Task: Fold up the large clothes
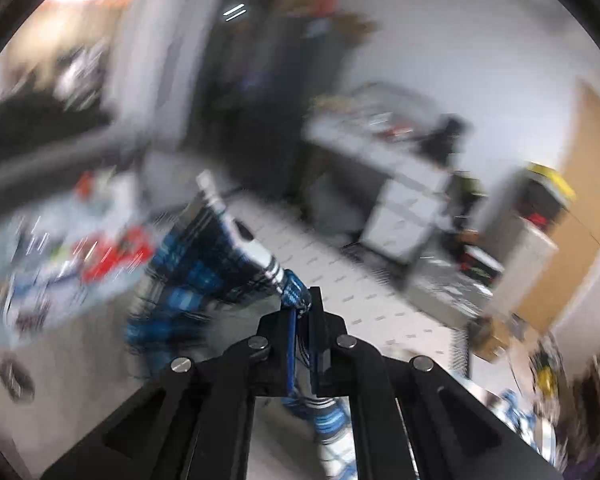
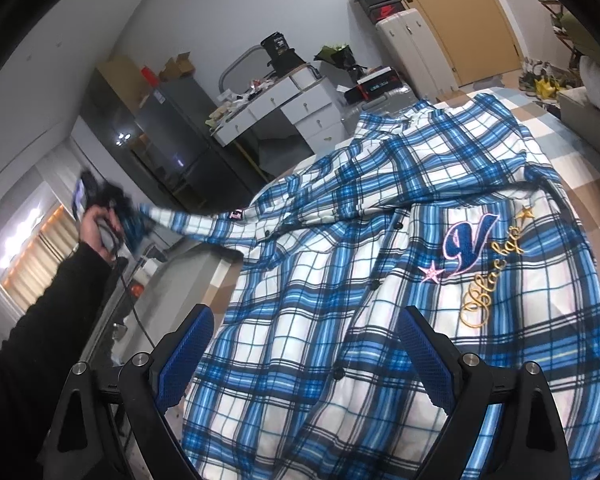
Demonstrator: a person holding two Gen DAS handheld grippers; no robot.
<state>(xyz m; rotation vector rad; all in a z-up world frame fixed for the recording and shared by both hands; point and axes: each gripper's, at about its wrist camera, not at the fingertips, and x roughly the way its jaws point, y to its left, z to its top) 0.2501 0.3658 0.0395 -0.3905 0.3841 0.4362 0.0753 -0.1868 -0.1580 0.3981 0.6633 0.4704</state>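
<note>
A large blue-and-white plaid shirt (image 2: 360,280) with an embroidered "V" logo lies front-up on a checked bed (image 2: 572,128). My right gripper (image 2: 304,356) is open and empty, hovering just above the shirt's lower front. My left gripper (image 1: 302,312) is shut on the cuff of the shirt's sleeve (image 1: 220,256) and holds it in the air; that view is blurred by motion. In the right wrist view the left gripper (image 2: 130,224) is at the far left, held by a hand, with the sleeve (image 2: 188,220) stretched out from the shirt.
A white desk with drawers (image 2: 284,108) and a dark cabinet (image 2: 172,136) stand beyond the bed. A white suitcase (image 2: 412,52) with shoe boxes on top stands by a wooden door (image 2: 468,12). Shoes (image 2: 536,76) lie on the floor at right.
</note>
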